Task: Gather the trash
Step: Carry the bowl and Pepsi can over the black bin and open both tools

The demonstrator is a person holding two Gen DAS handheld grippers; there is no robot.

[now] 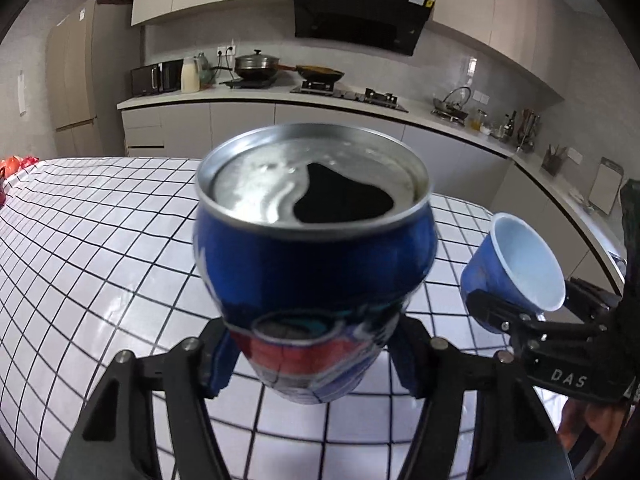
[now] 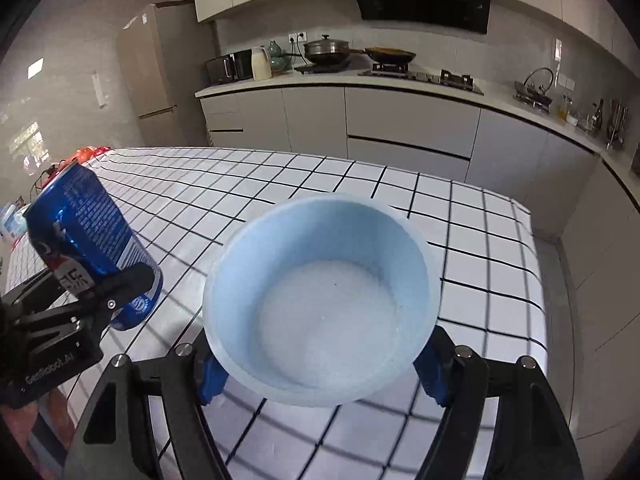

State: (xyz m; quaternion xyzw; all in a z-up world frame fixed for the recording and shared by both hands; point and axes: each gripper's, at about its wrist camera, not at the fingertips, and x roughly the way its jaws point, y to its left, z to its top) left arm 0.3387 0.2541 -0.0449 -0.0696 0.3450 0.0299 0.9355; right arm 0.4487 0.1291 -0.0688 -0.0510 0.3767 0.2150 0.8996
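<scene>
Can clamped between left gripper's fingers, seemingly lifted.

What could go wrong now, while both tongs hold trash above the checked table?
1. The blue can is open on top and tilted in the left tongs; any leftover drink, which I cannot see, could spill on the checked tablecloth.
2. The right tongs grip the thin blue cup low on its sides; it may deform and slip out.

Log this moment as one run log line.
left gripper: shut on soda can | right gripper: shut on blue cup | both above checked table
</scene>
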